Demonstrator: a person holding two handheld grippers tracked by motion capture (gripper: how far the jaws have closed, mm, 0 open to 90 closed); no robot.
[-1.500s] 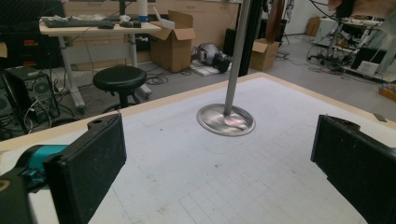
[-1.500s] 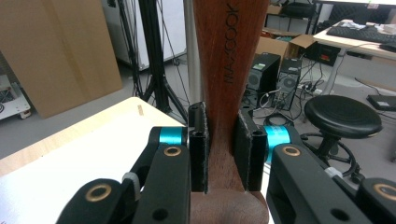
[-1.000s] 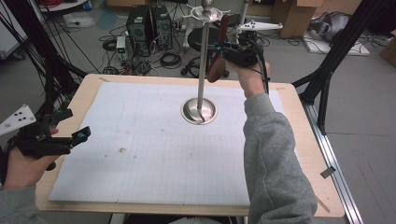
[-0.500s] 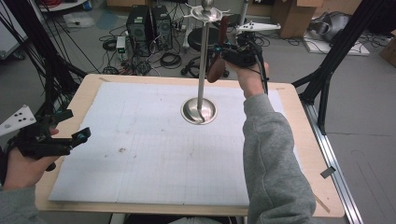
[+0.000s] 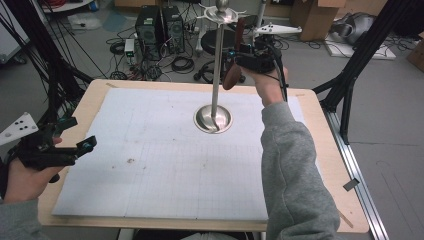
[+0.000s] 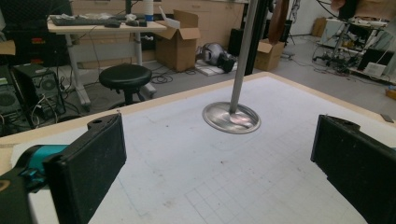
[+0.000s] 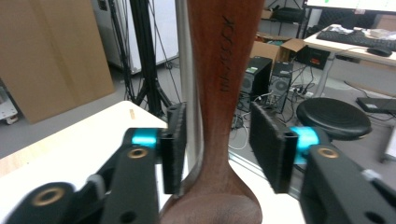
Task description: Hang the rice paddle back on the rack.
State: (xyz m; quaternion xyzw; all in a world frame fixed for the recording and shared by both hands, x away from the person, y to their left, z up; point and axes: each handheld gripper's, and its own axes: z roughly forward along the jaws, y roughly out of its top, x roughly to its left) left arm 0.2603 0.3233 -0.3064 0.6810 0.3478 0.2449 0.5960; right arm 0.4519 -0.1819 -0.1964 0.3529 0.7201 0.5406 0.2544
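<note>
1. High view, nearest me: my left gripper (image 5: 75,145) is hovering off the near left corner of the tabletop (image 5: 90,107), jaws standing wide apart with nothing between them; I am keeping it parked there.
2. I am looking across the white grid mat (image 5: 165,165) to the steel stand (image 5: 216,75), whose round base (image 5: 213,119) is sitting near the mat's far middle.
3. My right gripper (image 5: 239,59) is being held up beside the pole, near its top hooks (image 5: 220,15).
4. Its jaws have just been opening around the wooden spoon (image 7: 224,93), which is hanging bowl-down just beside the pole; both pads are now standing clear of the handle, so I am no longer gripping it.
5. I judge the spoon to be hanging from a hook, though the hook itself is hard to make out.
6. To finish well, I am planning to widen the jaws further and back straight away from the handle without brushing it, so the spoon is not set swinging or knocked loose.
</note>
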